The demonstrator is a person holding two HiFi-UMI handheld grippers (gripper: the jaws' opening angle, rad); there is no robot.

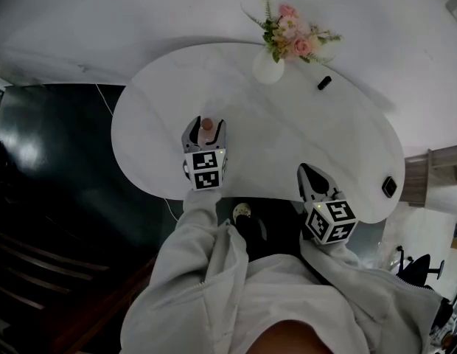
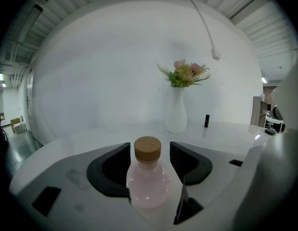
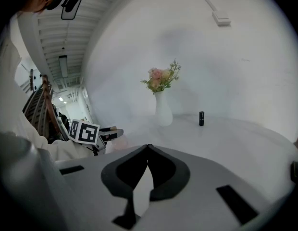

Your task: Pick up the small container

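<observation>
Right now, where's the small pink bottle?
The bottle stands on the white table, left of centre in the head view, between the left gripper's open jaws, with the flower vase farther back and right.

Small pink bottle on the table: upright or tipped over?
Upright: the small pink bottle stands on its base, wooden cap pointing up.

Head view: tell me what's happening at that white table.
A person holds a gripper in each hand over the white table. The left gripper has its jaws open around the small pink container with a wooden cap, not yet pressing it. The right gripper is shut and empty near the table's front edge. A vase of flowers stands further back.
</observation>
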